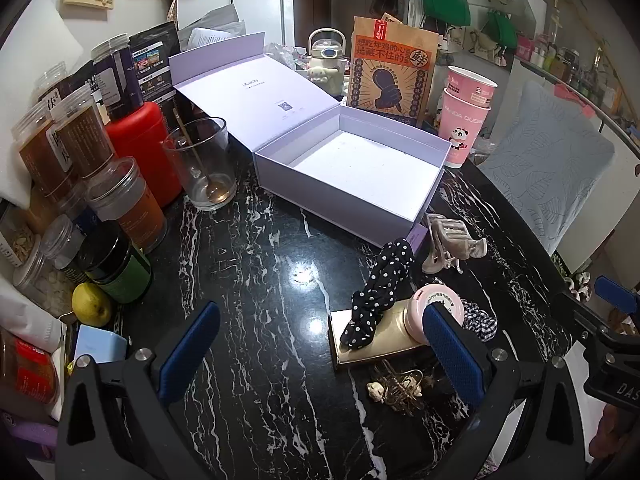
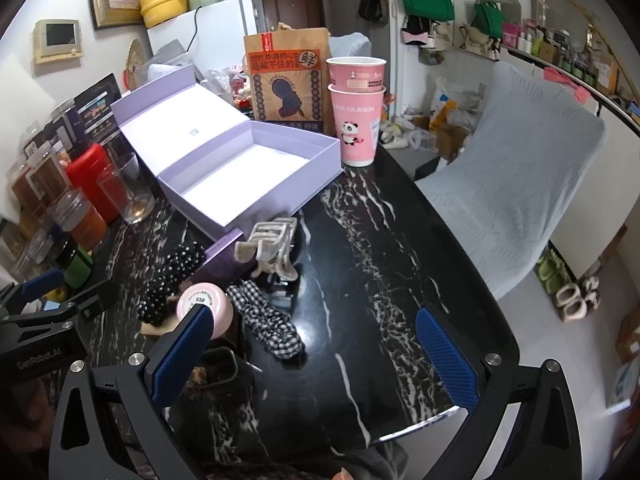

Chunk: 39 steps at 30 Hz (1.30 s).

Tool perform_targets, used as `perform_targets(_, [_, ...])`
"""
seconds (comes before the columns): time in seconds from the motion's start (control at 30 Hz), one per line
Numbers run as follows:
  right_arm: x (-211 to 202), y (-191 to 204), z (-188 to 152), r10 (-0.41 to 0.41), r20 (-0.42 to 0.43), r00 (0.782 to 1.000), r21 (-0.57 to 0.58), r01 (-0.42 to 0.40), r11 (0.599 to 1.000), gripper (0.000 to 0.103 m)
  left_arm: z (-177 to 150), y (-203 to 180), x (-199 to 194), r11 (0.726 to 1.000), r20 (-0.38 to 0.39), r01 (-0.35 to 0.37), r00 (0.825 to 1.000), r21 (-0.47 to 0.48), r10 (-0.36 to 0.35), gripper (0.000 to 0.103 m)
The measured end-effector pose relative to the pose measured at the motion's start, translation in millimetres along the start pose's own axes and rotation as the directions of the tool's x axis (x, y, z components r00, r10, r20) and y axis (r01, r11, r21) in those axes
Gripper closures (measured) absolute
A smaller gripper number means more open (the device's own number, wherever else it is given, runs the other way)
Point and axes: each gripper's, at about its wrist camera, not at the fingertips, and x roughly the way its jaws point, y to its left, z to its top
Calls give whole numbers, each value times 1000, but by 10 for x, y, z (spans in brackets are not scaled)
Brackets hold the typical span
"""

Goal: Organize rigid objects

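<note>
An open lavender box (image 1: 348, 160) (image 2: 240, 168) stands empty on the black marble table (image 1: 260, 280), its lid folded back. In front of it lie a beige claw hair clip (image 1: 448, 244) (image 2: 272, 248), a polka-dot scrunchie (image 1: 380, 288) (image 2: 168, 284), a gold tube with a pink cap (image 1: 400, 340) (image 2: 204, 304), a gingham scrunchie (image 1: 480, 320) (image 2: 272, 320) and a gold wire hair clip (image 1: 400, 390). My left gripper (image 1: 320, 356) hovers open just left of this pile, holding nothing. My right gripper (image 2: 314, 356) is open over bare table to the pile's right.
Jars (image 1: 120, 208), a red canister (image 1: 140, 148), a glass with a spoon (image 1: 200, 164) and a lemon (image 1: 91, 304) crowd the left side. Stacked pink cups (image 2: 358, 112) and a paper snack bag (image 2: 284, 80) stand behind the box. A covered chair (image 2: 512, 184) sits past the table's right edge.
</note>
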Motion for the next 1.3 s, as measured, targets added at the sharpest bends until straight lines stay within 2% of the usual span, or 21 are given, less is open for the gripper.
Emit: perform_targets(1.3, [13, -13, -4, -3, -18, 1000, -8, 3, 1000, 0, -7, 27, 8, 1000, -6, -2, 1000, 2, 2, 0])
